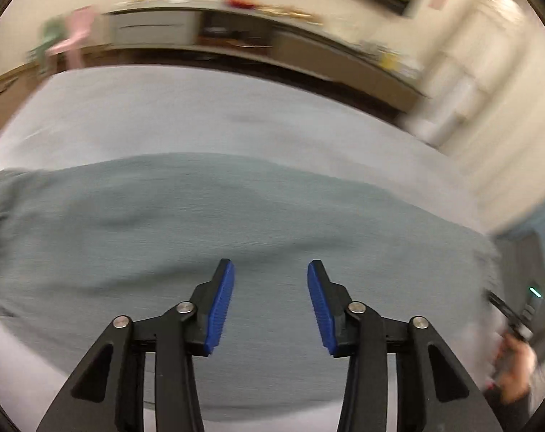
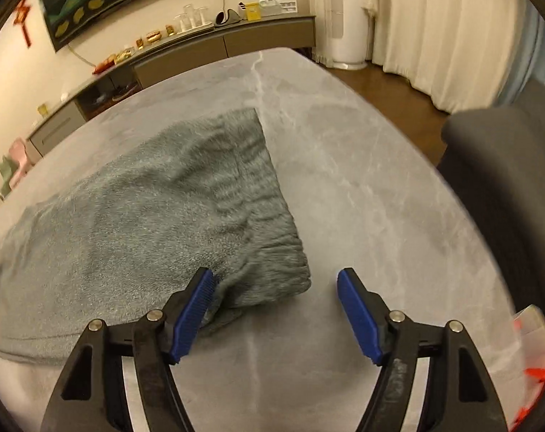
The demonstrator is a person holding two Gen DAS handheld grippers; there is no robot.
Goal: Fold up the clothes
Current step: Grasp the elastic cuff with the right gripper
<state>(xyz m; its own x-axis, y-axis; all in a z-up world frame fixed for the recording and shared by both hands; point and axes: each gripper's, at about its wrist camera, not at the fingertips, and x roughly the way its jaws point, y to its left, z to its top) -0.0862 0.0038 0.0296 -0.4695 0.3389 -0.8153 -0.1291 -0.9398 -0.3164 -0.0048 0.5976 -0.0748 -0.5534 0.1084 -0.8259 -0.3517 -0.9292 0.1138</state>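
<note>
A grey-green fleece garment (image 1: 214,230) lies flat across the grey marble table (image 1: 164,115). In the right wrist view the garment (image 2: 157,201) shows its ribbed elastic end (image 2: 268,252) near the table's middle. My left gripper (image 1: 270,270) is open and empty, above the garment's middle. My right gripper (image 2: 276,280) is open and empty, just above the near corner of the ribbed end; its left pad (image 2: 193,313) is at the cloth's edge. The left wrist view is motion-blurred.
A long sideboard (image 2: 186,50) with small items runs along the far wall. A dark grey chair (image 2: 506,180) stands at the table's right side. The other hand and gripper (image 1: 517,324) show at the right edge. White curtains (image 2: 445,21) hang at the back right.
</note>
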